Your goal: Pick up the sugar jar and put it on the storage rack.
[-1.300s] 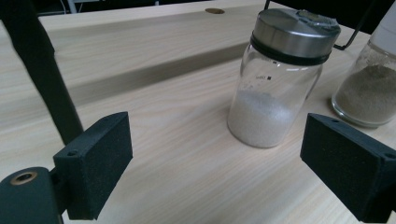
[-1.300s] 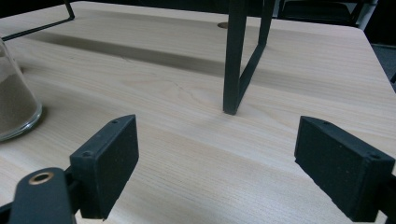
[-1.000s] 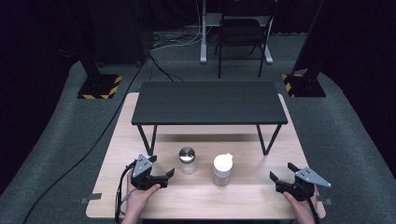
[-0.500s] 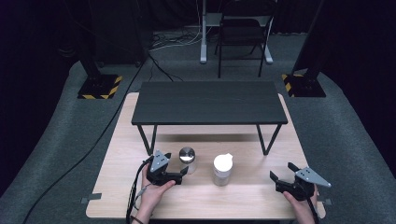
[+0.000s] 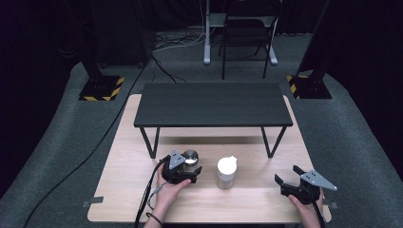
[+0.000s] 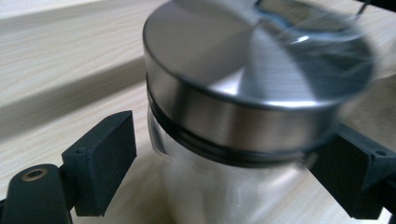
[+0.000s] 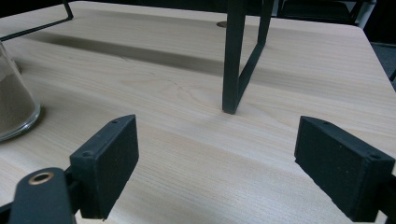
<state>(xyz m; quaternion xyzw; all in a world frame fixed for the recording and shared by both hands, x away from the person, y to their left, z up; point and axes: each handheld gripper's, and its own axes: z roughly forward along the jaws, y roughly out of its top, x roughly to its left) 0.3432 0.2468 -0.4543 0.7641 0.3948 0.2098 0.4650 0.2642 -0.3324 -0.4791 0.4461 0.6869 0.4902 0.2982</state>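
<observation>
Since the earlier frames, the person's left hand has carried the left gripper (image 5: 191, 169) rightward across the wooden table (image 5: 119, 190) until it reached the small glass jar with a shiny metal lid (image 5: 190, 156), which stands where it stood before. In the left gripper view, that jar (image 6: 252, 107) now stands between the two black jaws; the jaws have just been closing in, yet a clear gap shows between the left pad (image 6: 105, 161) and the glass, and the right pad sits close against the jar's side under the lid, blurred, so contact there cannot be told. The jar stands upright on the table, near the front edge of a low black shelf on thin metal legs (image 5: 213, 103). Just right of it stands a second jar with a white lid (image 5: 226, 172), apart from the first. The right gripper (image 5: 288, 182) rests at the table's right front corner, in the same place as before, its jaws standing wide with nothing between them. In the right gripper view, bare wood lies between its pads (image 7: 343, 168), one shelf leg (image 7: 234, 60) rises ahead, and the base of a glass jar holding brown powder (image 7: 14, 107) shows at the left edge.
</observation>
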